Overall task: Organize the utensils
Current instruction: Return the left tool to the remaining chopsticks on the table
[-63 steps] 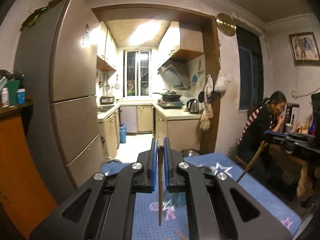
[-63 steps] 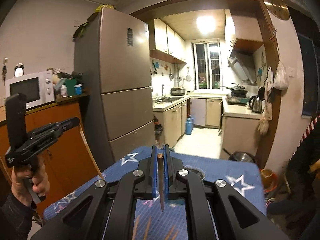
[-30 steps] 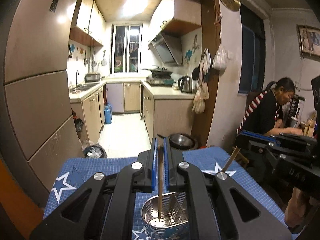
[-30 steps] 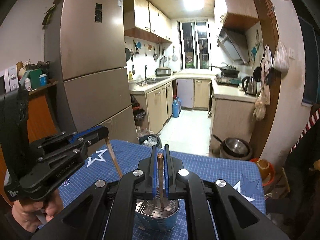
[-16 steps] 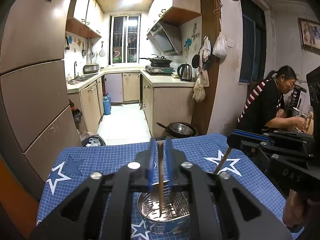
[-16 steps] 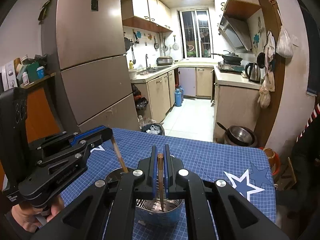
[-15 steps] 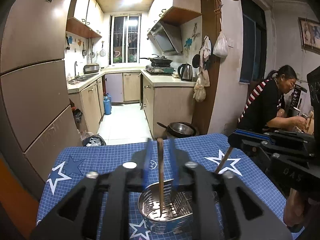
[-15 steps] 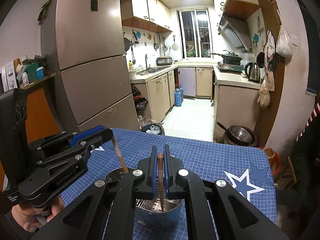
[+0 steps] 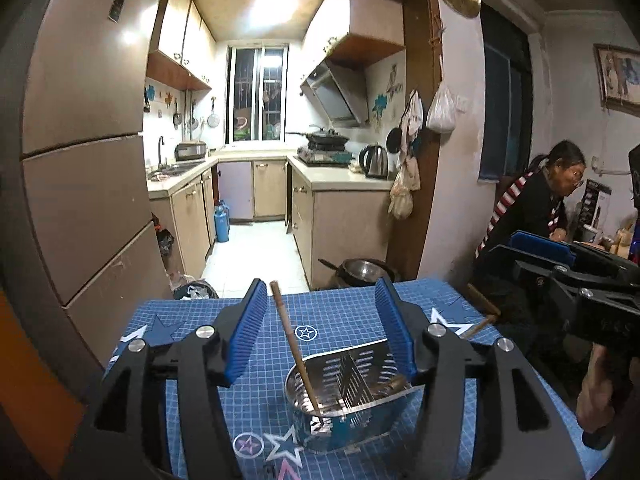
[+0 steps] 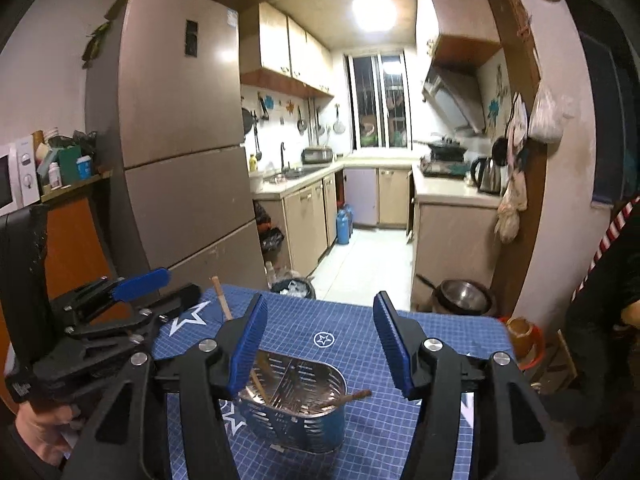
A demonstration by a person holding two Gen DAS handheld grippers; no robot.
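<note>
On the left we note the refrigerator (image 10: 180, 152) standing close off the table's (image 9: 192, 320) far left corner, which narrows the room on that side. The table carries a blue gridded cloth with stars; its far edge faces the open kitchen aisle, and bare cloth shows along that edge and toward both far corners.

Our left gripper (image 9: 320, 332) has its blue-padded jaws spread wide apart, holding nothing. The metal utensil caddy (image 9: 352, 400) stands on the cloth near the middle of the table, below and between those jaws. One chopstick (image 9: 294, 346) leans in the caddy's left compartment, its foot at the bottom and its top tilted up toward the left pad, apart from it as far as we can tell.

Our right gripper (image 10: 318, 342) likewise has its jaws wide apart and empty, above the same caddy. A second chopstick (image 10: 344, 398) lies low across the caddy's right rim, its end poking out over the cloth.

Past the table's right edge, a seated person (image 9: 536, 204) occupies the space beside the wall.
</note>
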